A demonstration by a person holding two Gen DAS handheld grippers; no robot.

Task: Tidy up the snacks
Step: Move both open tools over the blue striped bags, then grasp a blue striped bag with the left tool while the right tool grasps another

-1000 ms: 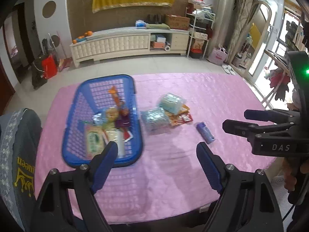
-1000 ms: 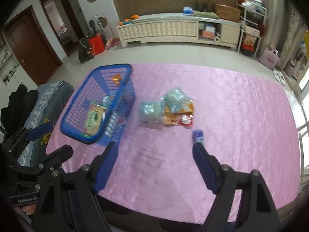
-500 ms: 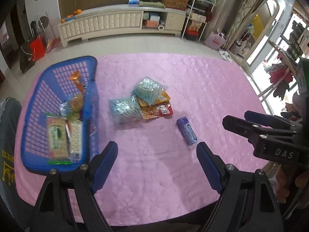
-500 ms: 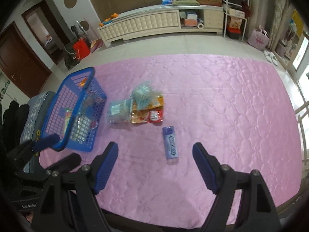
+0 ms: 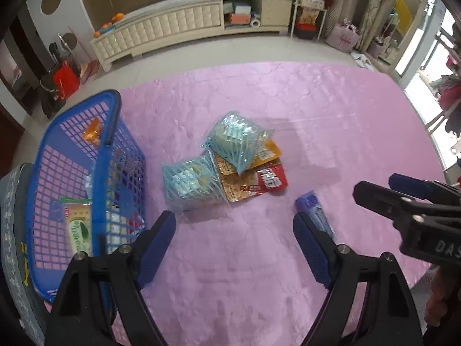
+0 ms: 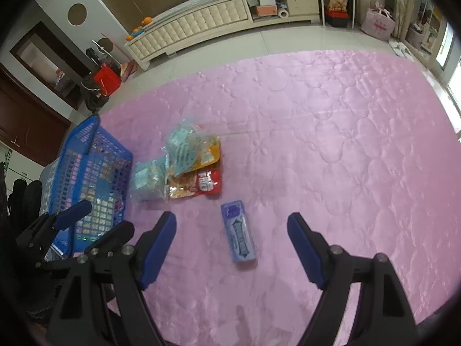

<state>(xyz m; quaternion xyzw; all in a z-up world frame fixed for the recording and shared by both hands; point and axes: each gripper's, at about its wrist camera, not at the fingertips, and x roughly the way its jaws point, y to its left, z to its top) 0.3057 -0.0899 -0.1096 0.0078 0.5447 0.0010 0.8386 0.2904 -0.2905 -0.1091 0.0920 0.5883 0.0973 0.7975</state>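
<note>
A blue mesh basket (image 5: 118,132) (image 6: 83,141) with several snack packs inside stands at the left of the pink tablecloth. Two clear light-blue packs (image 5: 239,138) (image 5: 190,184) and orange and red packets (image 5: 270,177) (image 6: 206,183) lie in a heap beside it. A small blue-purple pack (image 6: 238,235) (image 5: 314,207) lies alone nearer me. My left gripper (image 5: 233,227) is open above the cloth, just short of the heap. Open as well, my right gripper (image 6: 232,227) hovers over the blue-purple pack, which shows between its fingers without touching them.
The pink quilted cloth (image 6: 331,132) covers the table to its edges. A chair back with patterned fabric (image 5: 11,201) stands left of the basket. Beyond the table are tiled floor, a long white cabinet (image 5: 184,26) and shelves.
Both grippers have come down and forward toward the table, the left one sliding right from over the basket to the heap. The blue-purple pack now sits between the right fingers. Jaws unchanged.
</note>
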